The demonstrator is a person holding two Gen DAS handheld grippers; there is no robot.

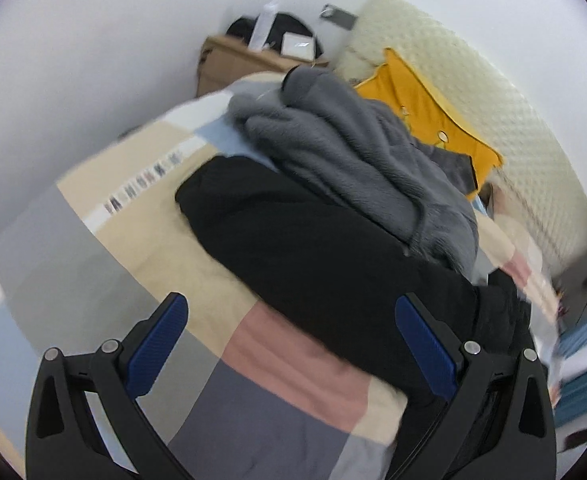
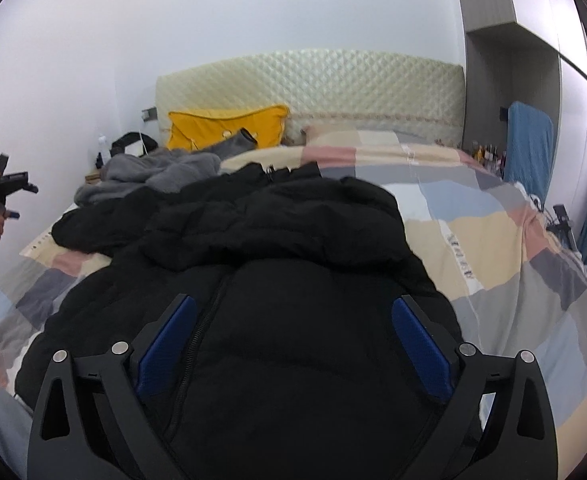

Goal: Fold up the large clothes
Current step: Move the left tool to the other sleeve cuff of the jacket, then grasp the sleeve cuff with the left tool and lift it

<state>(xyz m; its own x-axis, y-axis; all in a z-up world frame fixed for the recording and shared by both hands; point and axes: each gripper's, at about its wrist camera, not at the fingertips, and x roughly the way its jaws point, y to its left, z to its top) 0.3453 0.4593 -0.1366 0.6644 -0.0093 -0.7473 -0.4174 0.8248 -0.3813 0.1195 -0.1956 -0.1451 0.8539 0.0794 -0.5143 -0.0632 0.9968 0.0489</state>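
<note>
A black puffer jacket (image 2: 277, 264) with a hood and a front zipper lies spread on the patchwork bed cover (image 2: 489, 232). My right gripper (image 2: 292, 306) hovers over the jacket's chest, jaws wide open, pads apart from the fabric. In the left wrist view a black sleeve (image 1: 293, 240) of the jacket runs across the bed cover (image 1: 165, 240). My left gripper (image 1: 291, 308) stands open above the sleeve's near edge, nothing between its pads. A hand holds the left gripper (image 2: 13, 196) at the far left edge of the right wrist view.
A grey fleece garment (image 1: 357, 160) (image 2: 153, 172) lies heaped beyond the jacket. A yellow pillow (image 2: 229, 128) (image 1: 425, 108) leans on the cream quilted headboard (image 2: 309, 84). A cardboard box (image 1: 229, 64) stands in the corner. A blue cloth (image 2: 529, 148) hangs at the right by a grey wardrobe.
</note>
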